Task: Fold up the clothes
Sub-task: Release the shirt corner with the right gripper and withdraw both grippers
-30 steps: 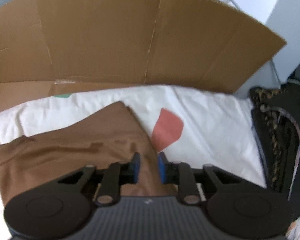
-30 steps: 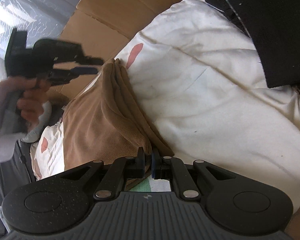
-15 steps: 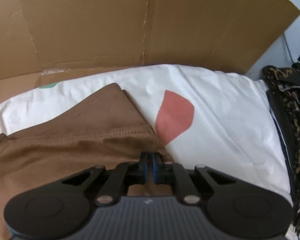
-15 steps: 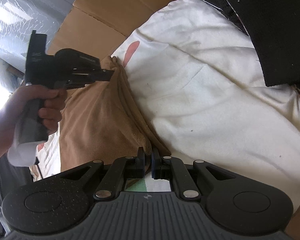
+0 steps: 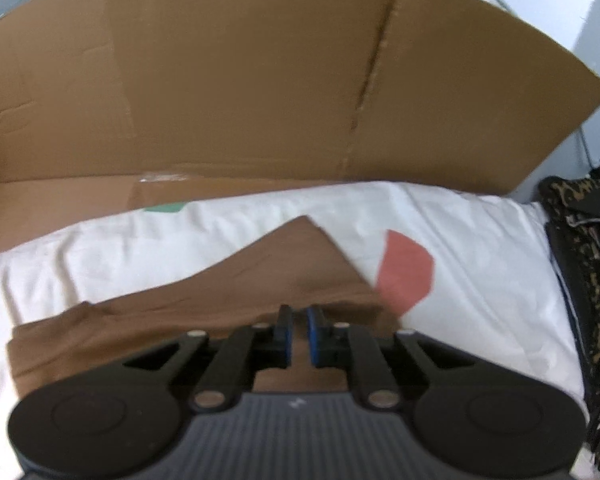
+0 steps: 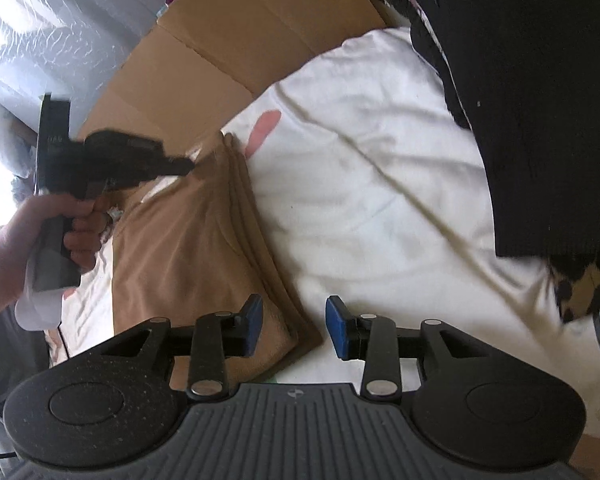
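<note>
The left wrist view is blurred. The brown garment [image 6: 188,248] lies folded on the white sheet [image 6: 380,208]. Left gripper [image 5: 299,334]: jaws opening, a narrow gap, cloth beneath; contact unclear. Right gripper [image 6: 294,326]: jaws opening, spread astride the garment's corner, pads clear.

brown garment [image 5: 188,320], white sheet [image 5: 480,240]

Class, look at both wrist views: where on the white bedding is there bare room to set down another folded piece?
The widest free patch of white sheet lies between the brown garment and the black clothes. A narrower strip runs between the garment and the cardboard. It is crowded by the left gripper, at the garment's far corner.
</note>
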A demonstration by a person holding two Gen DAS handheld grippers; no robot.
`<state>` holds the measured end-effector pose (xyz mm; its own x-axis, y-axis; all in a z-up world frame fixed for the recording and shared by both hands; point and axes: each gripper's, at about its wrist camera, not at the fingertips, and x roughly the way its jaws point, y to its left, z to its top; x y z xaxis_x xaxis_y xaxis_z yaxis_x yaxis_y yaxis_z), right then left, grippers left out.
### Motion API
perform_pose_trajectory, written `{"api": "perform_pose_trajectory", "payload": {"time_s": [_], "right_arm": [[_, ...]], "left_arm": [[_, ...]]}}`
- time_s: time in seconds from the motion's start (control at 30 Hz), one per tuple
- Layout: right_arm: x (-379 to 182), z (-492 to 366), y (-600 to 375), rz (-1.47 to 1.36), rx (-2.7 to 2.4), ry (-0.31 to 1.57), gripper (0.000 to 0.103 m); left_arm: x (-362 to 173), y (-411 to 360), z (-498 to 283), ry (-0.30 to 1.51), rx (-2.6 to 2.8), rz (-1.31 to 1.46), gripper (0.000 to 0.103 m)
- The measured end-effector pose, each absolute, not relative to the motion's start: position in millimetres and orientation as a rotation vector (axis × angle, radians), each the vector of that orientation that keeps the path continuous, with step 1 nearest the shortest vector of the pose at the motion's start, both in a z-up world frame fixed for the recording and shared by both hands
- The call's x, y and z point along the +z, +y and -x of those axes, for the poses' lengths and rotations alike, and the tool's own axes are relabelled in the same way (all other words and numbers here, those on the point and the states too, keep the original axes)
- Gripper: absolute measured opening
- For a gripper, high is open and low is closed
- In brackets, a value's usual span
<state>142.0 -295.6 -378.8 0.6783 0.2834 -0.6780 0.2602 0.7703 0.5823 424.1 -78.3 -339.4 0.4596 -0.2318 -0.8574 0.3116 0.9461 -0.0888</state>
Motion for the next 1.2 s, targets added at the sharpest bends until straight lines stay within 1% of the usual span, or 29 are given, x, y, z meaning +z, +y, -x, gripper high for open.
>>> {"api": "perform_pose_trajectory", "payload": {"time_s": [0.13,0.3,0.37,0.43,0.5,0.63,0.73,0.77,0.9,0.97,1.0,1.03,1.2], "right_arm": [[-377.5,-152.1,-294.7,-0.714,0.038,0.836,0.037],[-377.9,-166.5,-281.1,-0.671,0.078,0.852,0.039],[-380.1,-171.3,-278.1,-0.655,0.083,0.864,0.045],[-383.5,-176.3,-277.1,-0.649,0.08,0.881,0.045],[-386.8,-179.4,-277.5,-0.647,0.083,0.889,0.045],[-393.6,-182.5,-278.3,-0.651,0.077,0.908,0.043],[-395.4,-183.1,-280.5,-0.655,0.089,0.917,0.041],[-395.8,-183.1,-281.3,-0.65,0.098,0.92,0.039],[-399.0,-180.6,-284.3,-0.655,0.118,0.918,0.035],[-400.2,-179.0,-285.2,-0.669,0.123,0.916,0.03],[-400.6,-178.3,-285.5,-0.676,0.123,0.914,0.029],[-400.9,-177.6,-285.9,-0.683,0.123,0.913,0.025],[-400.8,-175.7,-286.7,-0.699,0.124,0.916,0.022]], "left_arm": [[-339.8,-79.4,-425.9,1.034,-0.365,-0.087,0.008],[-352.9,-92.1,-432.6,1.037,-0.366,-0.094,0.008],[-356.1,-97.5,-435.1,1.034,-0.374,-0.083,0.008],[-360.4,-105.2,-436.8,1.035,-0.376,-0.097,0.004],[-367.2,-111.1,-439.1,1.051,-0.366,-0.109,0.003],[-374.6,-120.5,-439.1,1.045,-0.359,-0.144,0.0],[-376.8,-122.3,-438.8,1.027,-0.374,-0.165,0.0],[-376.3,-120.7,-439.4,1.023,-0.382,-0.159,0.0],[-363.4,-98.6,-444.6,0.993,-0.432,-0.062,0.001],[-359.5,-91.4,-447.8,0.99,-0.424,-0.062,0.002],[-359.7,-89.8,-450.2,0.995,-0.412,-0.072,0.002],[-360.2,-88.6,-452.6,0.998,-0.402,-0.08,0.002],[-371.2,-99.4,-463.5,1.018,-0.39,-0.087,0.002]]}}
